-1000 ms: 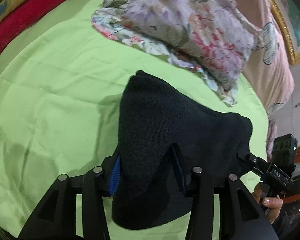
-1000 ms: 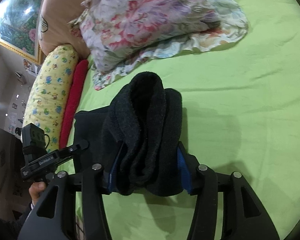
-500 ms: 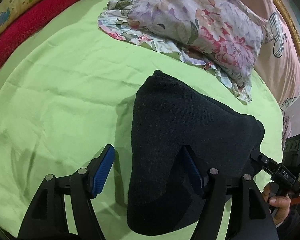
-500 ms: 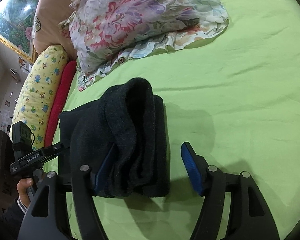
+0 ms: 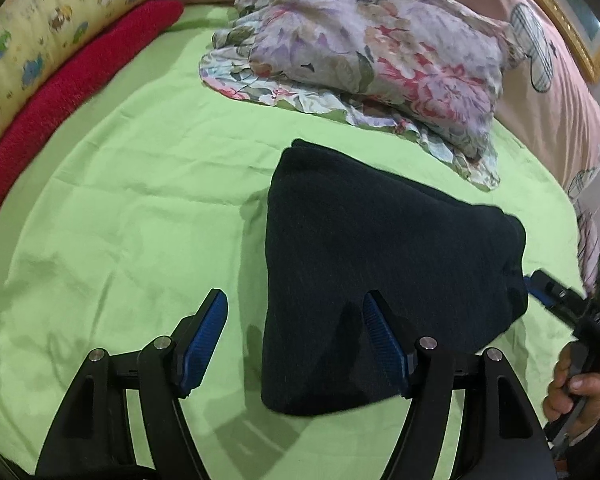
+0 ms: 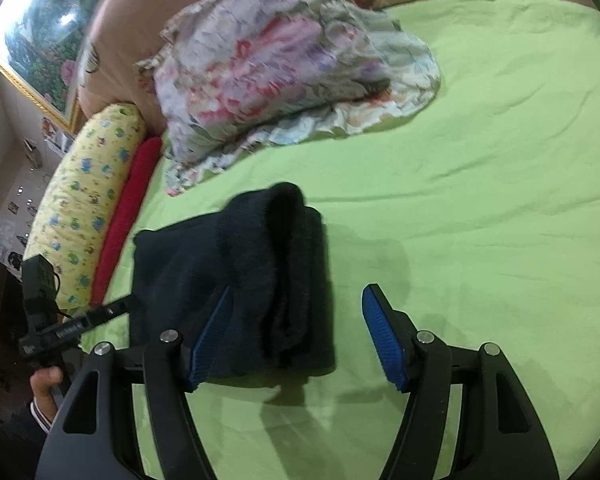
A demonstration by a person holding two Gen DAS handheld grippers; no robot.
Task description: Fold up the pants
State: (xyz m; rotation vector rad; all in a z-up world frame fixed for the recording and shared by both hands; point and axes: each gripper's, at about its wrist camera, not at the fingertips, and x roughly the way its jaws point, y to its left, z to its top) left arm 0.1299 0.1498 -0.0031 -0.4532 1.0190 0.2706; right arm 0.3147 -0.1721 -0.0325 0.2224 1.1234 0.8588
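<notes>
The black pants [image 5: 380, 256] lie folded in a thick bundle on the green sheet [image 5: 132, 216]. My left gripper [image 5: 296, 304] hovers open at the bundle's near left corner. One blue pad is over the bare sheet, the other over the cloth, and neither presses on it. In the right wrist view the pants [image 6: 244, 272] show their rolled end. My right gripper [image 6: 300, 296] is open there too, its left pad above the bundle and its right pad over the sheet. Each gripper appears at the edge of the other's view, the right gripper [image 5: 556, 300] and the left gripper [image 6: 72, 324], each held by a hand.
A floral pillow [image 5: 372, 52] lies just beyond the pants. A red rolled cloth [image 5: 72, 92] and a yellow patterned bolster [image 5: 48, 16] run along the left side of the bed. A pink headboard cushion [image 5: 560, 92] and a framed picture [image 6: 40, 44] stand behind.
Both grippers were shut on the pants a second ago. Their jaws have opened and both have drawn back a little, leaving the bundle lying on the sheet.
</notes>
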